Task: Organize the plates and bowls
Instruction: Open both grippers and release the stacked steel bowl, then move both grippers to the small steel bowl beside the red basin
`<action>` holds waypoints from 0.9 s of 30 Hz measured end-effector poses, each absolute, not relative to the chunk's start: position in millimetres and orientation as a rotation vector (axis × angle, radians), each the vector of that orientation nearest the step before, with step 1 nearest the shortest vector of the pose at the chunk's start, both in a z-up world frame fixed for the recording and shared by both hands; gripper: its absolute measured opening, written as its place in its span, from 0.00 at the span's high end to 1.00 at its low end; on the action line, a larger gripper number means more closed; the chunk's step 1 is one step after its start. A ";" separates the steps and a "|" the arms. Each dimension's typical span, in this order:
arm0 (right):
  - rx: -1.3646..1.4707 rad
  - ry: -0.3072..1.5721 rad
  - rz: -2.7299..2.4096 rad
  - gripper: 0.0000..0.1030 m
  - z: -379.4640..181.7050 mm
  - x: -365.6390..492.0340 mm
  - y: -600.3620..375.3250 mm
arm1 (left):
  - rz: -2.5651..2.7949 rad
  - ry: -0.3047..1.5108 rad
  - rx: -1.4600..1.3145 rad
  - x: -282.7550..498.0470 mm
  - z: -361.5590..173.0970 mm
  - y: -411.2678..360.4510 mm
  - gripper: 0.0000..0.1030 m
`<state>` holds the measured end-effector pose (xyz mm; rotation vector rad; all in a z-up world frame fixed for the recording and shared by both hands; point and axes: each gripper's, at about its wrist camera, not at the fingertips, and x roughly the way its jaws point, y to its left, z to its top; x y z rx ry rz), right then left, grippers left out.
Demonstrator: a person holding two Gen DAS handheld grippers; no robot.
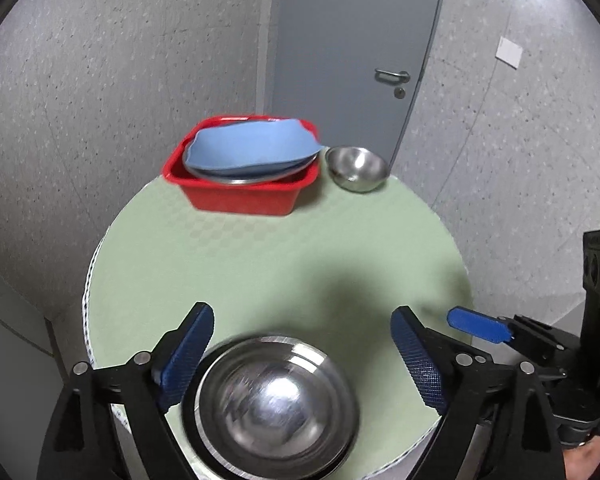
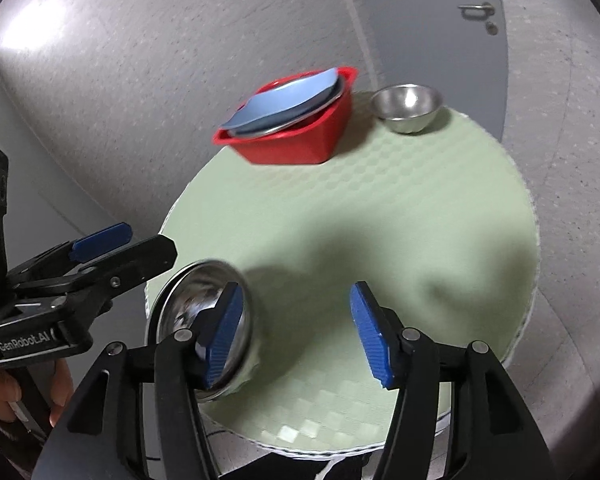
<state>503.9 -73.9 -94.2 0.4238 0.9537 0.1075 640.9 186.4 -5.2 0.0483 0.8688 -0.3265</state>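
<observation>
My left claw's near shiny steel bowl (image 1: pixel 276 412) is motion-blurred, its lower rim cut by the frame edge. The light blue plate (image 1: pixel 252 150) hides the steel dish under it in the red plastic tub (image 1: pixel 240 196).

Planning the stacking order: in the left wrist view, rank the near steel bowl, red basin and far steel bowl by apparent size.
1. Near steel bowl, though nearness inflates it.
2. Red basin.
3. Far steel bowl.
</observation>
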 end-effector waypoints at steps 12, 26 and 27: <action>0.460 0.917 -0.011 0.38 -100.4 535.4 -154.7 | -0.302 0.861 -0.075 714.1 -12.8 122.5 0.04; 0.364 1.014 0.161 0.36 -135.2 656.9 -263.4 | -0.028 0.911 -0.241 823.5 -62.4 16.9 0.02; 0.356 1.022 0.184 0.36 -137.4 666.1 -268.1 | 0.002 0.913 -0.250 830.2 -66.1 11.5 0.02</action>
